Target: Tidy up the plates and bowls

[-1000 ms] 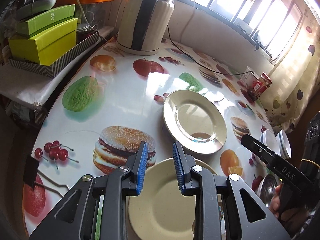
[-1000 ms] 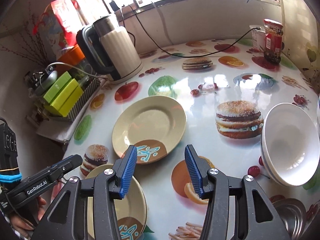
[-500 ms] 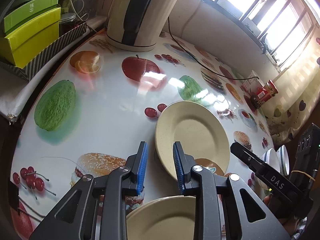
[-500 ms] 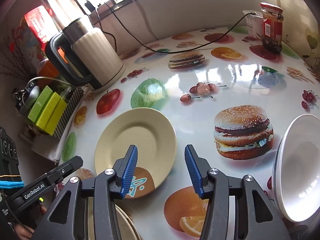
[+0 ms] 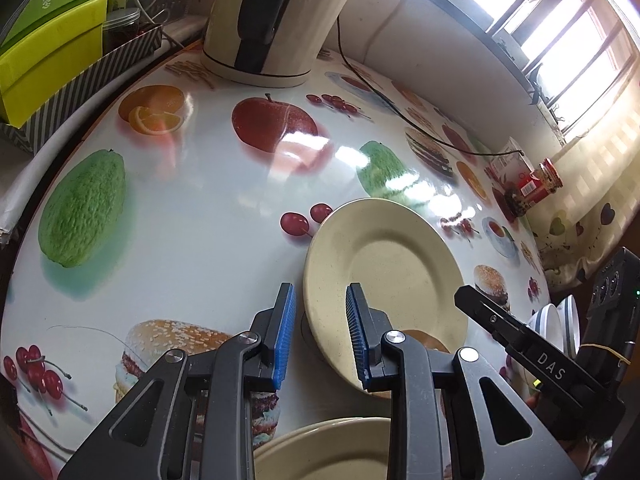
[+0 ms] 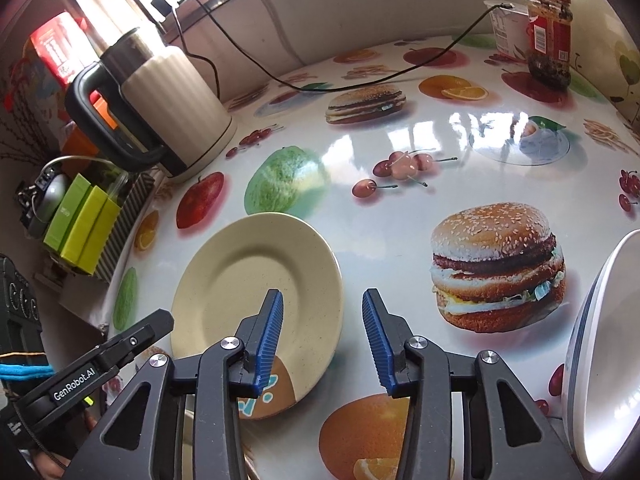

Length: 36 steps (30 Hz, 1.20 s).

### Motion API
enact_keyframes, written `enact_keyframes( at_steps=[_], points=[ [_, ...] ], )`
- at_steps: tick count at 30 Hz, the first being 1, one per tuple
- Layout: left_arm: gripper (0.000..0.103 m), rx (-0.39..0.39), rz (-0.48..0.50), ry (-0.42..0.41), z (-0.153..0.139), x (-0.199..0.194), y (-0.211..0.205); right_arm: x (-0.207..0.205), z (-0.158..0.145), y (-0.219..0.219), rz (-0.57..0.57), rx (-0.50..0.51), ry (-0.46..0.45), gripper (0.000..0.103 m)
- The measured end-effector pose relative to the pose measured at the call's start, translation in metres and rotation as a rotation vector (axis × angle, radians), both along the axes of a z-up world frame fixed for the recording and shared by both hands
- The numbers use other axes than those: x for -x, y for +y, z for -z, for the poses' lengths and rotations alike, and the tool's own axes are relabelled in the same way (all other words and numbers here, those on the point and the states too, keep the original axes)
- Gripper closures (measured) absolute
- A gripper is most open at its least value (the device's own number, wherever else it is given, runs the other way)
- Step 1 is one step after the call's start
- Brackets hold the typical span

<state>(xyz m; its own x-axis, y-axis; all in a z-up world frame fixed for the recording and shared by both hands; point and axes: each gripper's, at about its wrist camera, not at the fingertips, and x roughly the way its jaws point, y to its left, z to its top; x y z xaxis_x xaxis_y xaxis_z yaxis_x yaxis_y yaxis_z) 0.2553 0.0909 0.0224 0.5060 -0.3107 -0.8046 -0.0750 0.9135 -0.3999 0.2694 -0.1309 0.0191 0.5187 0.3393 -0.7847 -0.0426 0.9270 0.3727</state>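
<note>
1. Both of our tools are at the same plate. Our left gripper (image 5: 320, 332) has blue-padded jaws parted and empty, straddling the near-left rim of the round cream speckled plate (image 5: 384, 280).
2. Our right gripper (image 6: 322, 338) is closing, nothing pressed between its pads yet — its left finger hangs over the plate's (image 6: 256, 292) near-right rim.
3. That plate lies flat on the glossy fruit-and-burger printed table (image 5: 200, 208), just ahead of both grippers, between them.
4. Its rim runs across each jaw gap, so we judge that an edge pinch from either side is what comes next.
5. It looks matte, shallow, with a brown-and-blue mark near our edge.
6. A 2nd cream plate (image 5: 324, 448) sits nearer us — likely the stacking spot.
</note>
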Motion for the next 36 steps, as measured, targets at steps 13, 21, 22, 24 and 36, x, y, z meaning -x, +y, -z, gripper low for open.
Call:
enact_keyframes(
  at_steps=[13,21,22,24,36],
  points=[
    [0.076,0.002,0.006,0.017,0.006,-0.002,-0.004,-0.004,0.009,0.001,-0.007,-0.027,0.031,0.075],
    [0.083,-0.014,0.002,0.016,0.007,-0.003,-0.006,-0.004,0.01,0.0,-0.006,-0.032,0.036,0.083],
    [0.085,-0.016,0.0,0.017,0.007,-0.002,-0.006,-0.004,0.011,0.0,-0.006,-0.033,0.036,0.083],
    [0.086,-0.019,0.001,0.017,0.007,-0.003,-0.006,-0.004,0.011,-0.001,-0.006,-0.035,0.038,0.084],
    [0.086,-0.014,-0.004,0.014,0.008,-0.002,-0.004,-0.004,0.013,-0.002,0.004,-0.051,0.041,0.085]
  ],
)
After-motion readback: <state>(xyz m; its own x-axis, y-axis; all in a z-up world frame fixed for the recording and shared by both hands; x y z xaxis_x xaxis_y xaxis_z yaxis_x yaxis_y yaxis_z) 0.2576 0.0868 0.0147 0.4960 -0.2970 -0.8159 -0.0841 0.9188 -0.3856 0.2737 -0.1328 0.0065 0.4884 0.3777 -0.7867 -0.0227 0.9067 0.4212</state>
